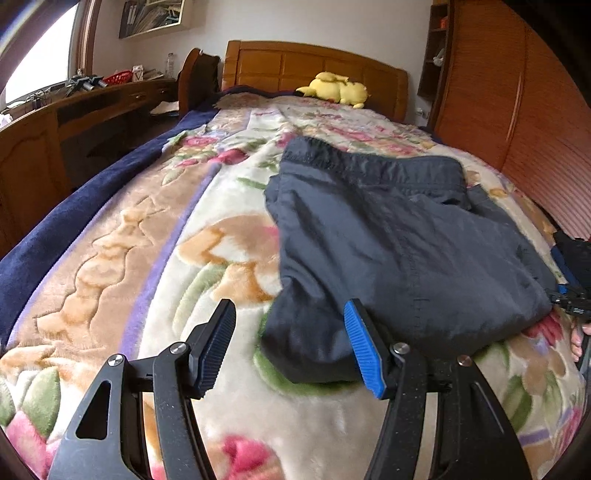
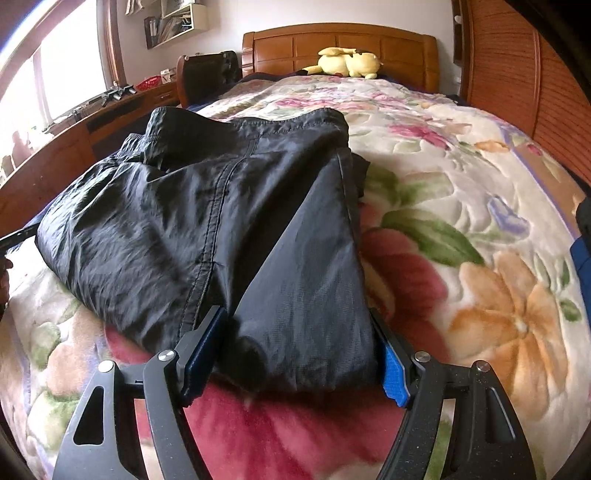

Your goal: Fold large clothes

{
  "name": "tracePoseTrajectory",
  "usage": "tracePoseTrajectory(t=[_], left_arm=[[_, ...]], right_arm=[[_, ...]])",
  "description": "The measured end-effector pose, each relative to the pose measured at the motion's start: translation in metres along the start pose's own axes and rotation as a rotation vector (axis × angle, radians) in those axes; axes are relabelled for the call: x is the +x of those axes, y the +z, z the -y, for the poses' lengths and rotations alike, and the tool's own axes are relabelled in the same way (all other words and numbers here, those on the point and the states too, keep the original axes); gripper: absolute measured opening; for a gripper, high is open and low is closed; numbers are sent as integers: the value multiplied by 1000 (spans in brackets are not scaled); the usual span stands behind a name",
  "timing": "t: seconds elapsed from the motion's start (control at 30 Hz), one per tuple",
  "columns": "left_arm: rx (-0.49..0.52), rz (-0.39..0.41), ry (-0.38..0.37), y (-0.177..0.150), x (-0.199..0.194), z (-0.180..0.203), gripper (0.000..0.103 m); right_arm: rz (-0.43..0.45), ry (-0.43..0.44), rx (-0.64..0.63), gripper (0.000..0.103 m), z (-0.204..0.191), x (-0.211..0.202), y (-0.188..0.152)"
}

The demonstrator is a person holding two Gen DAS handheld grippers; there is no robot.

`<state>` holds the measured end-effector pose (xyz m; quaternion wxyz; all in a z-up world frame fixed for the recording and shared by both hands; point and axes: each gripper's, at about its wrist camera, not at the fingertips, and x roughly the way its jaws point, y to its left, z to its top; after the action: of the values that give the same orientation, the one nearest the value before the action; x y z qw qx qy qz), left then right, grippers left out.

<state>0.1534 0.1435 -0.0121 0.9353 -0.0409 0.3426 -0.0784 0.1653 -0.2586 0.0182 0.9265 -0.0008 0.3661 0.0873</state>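
- L gripper [image 1: 290, 347]: jaws apart, nothing clasped; near-left corner of the trousers [image 1: 399, 240] lies between the fingers, pads not pressing it. Right pad blue, left pad dark.
- R gripper [image 2: 299, 352]: jaws wide, straddling the near end of the folded trousers [image 2: 207, 221]; cloth fills the gap and reaches both pads, but whether it is pinched I cannot tell.
- Trousers: dark grey/black, thin shiny fabric, folded into a flat stack, elastic waistband at far end, leg end near. Lies on the blanket, right of centre in L view, left of centre in R view.
- Blanket [image 1: 207, 236]: plush, cream w/ pink, orange, green floral print; covers the bed; navy edge [image 1: 74, 218] at left.
- Headboard [image 1: 314, 66]: wood, far end.
- Plush toy [image 1: 336, 88]: yellow, lying at far end by headboard.
- Worktop [image 1: 92, 96]: wood, far left under window; red basket [image 1: 118, 76] and small items on it.
- Wardrobe [image 1: 517, 110]: slatted wood doors, right side.
- Wall shelf [image 2: 173, 22]: far left, books/papers.
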Motion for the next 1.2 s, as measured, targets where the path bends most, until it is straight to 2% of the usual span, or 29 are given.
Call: tracePoseTrajectory(t=[0.17, 0.27, 0.33, 0.53, 0.67, 0.73, 0.8, 0.97, 1.2], left_arm=[[37, 13, -42, 2, -8, 15, 62], [76, -20, 3, 0, 4, 24, 62], [69, -33, -3, 0, 8, 22, 62], [28, -99, -56, -6, 22, 11, 62], [57, -106, -62, -9, 22, 19, 50], [74, -104, -69, -11, 20, 23, 37], [84, -94, -66, -10, 15, 26, 18], [103, -38, -49, -12, -7, 33, 9], [80, 46, -61, -28, -55, 32, 7]], right_arm=[[-4, -2, -3, 76, 0, 2, 1], [-11, 4, -3, 74, 0, 4, 1], [-13, 10, -4, 73, -1, 5, 1], [-15, 55, -45, 47, -8, 6, 0], [-7, 52, -75, 31, -13, 5, -2], [1, 39, -88, 26, -15, 4, -2], [15, 27, -93, 23, -17, 1, -3], [48, 9, -94, 15, -23, -13, -6], [99, 21, -81, 13, -29, -53, -23]])
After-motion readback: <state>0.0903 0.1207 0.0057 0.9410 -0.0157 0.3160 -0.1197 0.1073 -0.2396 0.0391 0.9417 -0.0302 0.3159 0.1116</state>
